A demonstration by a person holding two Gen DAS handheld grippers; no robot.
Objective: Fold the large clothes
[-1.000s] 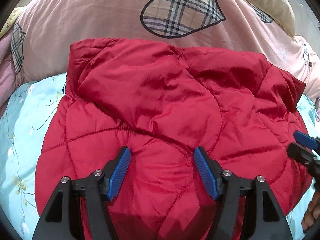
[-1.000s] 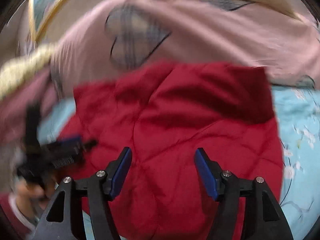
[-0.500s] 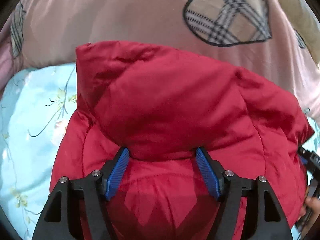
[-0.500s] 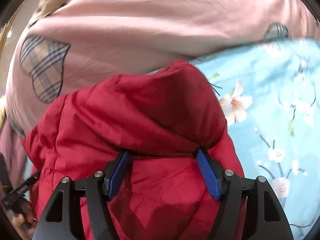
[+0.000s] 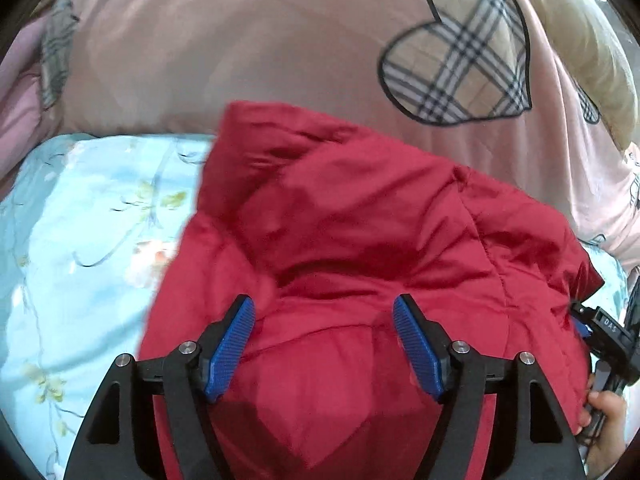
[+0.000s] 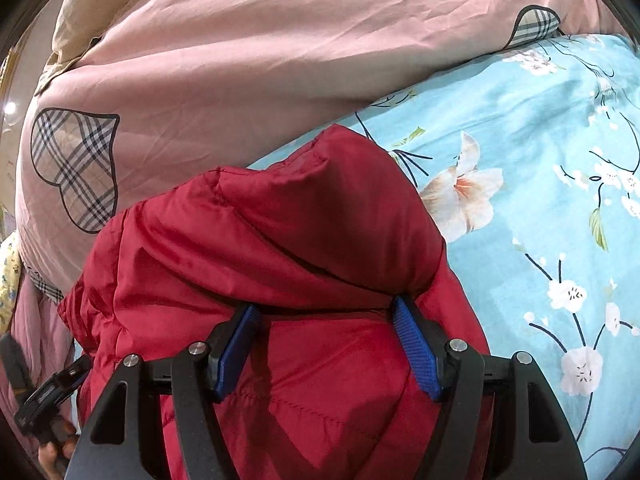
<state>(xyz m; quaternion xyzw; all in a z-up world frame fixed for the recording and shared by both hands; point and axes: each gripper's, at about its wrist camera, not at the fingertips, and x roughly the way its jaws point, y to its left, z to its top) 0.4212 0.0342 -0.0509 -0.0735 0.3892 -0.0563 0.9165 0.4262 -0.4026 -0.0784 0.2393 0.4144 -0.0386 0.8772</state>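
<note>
A red quilted jacket (image 5: 360, 220) lies folded on the bed, its upper layer doubled over toward me. My left gripper (image 5: 322, 300) hovers open over the jacket's left part, with puffy fabric bulging up between its blue pads. In the right wrist view the same jacket (image 6: 260, 232) ends at its right corner. There my right gripper (image 6: 326, 305) is open, and its fingertips touch the lower rim of the folded-over layer, which hides the left tip. Each view shows the other gripper's black body and the person's hand (image 5: 604, 412) at the jacket's far side.
The jacket lies on a light blue flowered sheet (image 6: 540, 160), which also shows left of it in the left wrist view (image 5: 80, 220). A bulky pink duvet (image 5: 240, 40) with plaid hearts is heaped right behind it. A beige pillow (image 5: 580, 60) sits behind that.
Both grippers have slid outward to opposite ends of the jacket. The right one swung and rolled to the right corner. The folded-over layer now reaches the fingertips in both views.
</note>
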